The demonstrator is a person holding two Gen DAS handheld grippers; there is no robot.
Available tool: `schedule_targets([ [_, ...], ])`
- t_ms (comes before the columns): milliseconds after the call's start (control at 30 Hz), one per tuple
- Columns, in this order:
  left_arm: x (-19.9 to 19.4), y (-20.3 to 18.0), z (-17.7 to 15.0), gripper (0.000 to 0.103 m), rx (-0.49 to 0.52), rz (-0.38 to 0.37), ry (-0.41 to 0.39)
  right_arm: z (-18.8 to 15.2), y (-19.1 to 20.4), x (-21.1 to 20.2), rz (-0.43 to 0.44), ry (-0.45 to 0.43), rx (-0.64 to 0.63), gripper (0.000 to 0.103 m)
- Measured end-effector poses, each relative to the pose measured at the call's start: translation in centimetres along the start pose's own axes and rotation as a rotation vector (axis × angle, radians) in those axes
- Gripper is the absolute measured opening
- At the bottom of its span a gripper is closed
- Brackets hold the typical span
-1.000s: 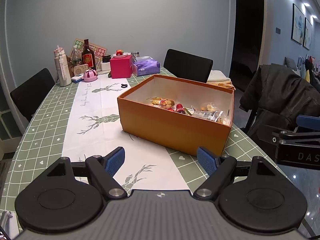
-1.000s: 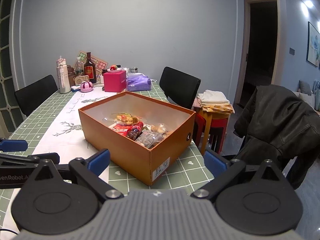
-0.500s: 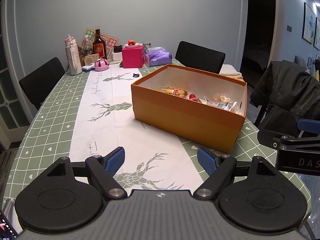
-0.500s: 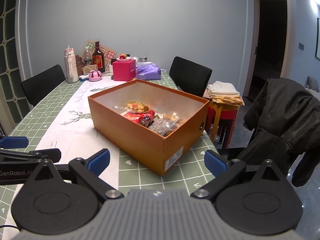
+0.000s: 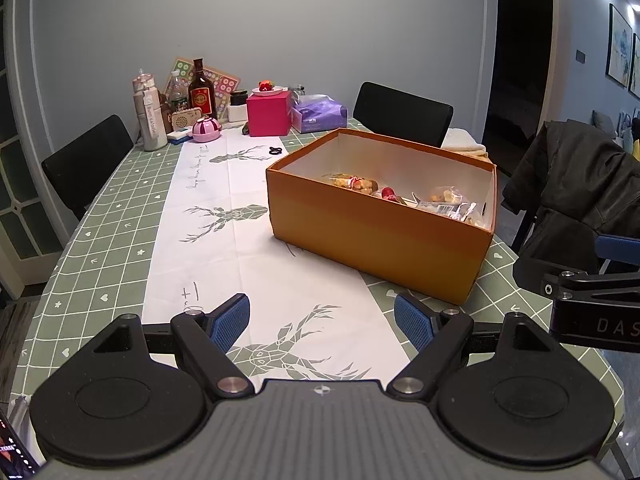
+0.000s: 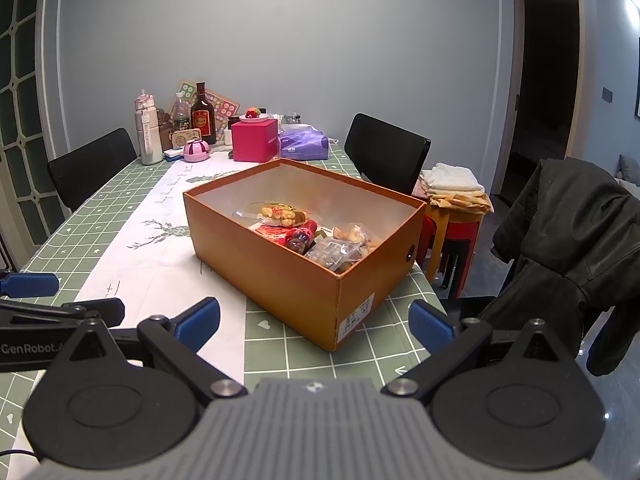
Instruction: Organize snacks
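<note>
An open orange box point(image 5: 372, 236) stands on the table; it also shows in the right wrist view point(image 6: 288, 276). Inside lie several wrapped snacks point(image 6: 316, 236), among them a clear bag of biscuits point(image 5: 354, 182) and a small red-capped bottle point(image 6: 302, 236). My left gripper point(image 5: 322, 322) is open and empty, low over the table runner in front of the box. My right gripper point(image 6: 314, 322) is open and empty, in front of the box's near corner. Each gripper shows at the edge of the other's view.
Bottles point(image 5: 200, 94), a pink box point(image 5: 268, 114), a purple tissue pack point(image 5: 318, 114) and small items crowd the table's far end. Black chairs point(image 5: 402, 114) stand around it. A dark jacket point(image 6: 568, 240) hangs on a chair at right. A stool with folded cloths point(image 6: 454, 196) stands beside the table.
Both grippers have drawn back from the box and risen slightly. The box and snacks have not moved. Both grippers stay open.
</note>
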State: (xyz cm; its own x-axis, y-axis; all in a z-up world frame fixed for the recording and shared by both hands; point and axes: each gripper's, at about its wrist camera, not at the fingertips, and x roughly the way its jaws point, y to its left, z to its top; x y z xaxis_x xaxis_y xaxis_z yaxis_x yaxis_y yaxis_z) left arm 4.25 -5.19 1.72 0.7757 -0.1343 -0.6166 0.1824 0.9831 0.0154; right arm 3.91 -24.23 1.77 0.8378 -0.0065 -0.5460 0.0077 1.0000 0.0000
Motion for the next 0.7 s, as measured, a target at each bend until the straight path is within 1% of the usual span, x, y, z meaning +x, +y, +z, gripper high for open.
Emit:
schedule_targets([
  [700, 0.10, 0.05, -0.10, 0.096, -0.001, -0.005, 0.003, 0.09, 0.61, 0.02, 0.010, 0.001, -0.015, 0.098],
])
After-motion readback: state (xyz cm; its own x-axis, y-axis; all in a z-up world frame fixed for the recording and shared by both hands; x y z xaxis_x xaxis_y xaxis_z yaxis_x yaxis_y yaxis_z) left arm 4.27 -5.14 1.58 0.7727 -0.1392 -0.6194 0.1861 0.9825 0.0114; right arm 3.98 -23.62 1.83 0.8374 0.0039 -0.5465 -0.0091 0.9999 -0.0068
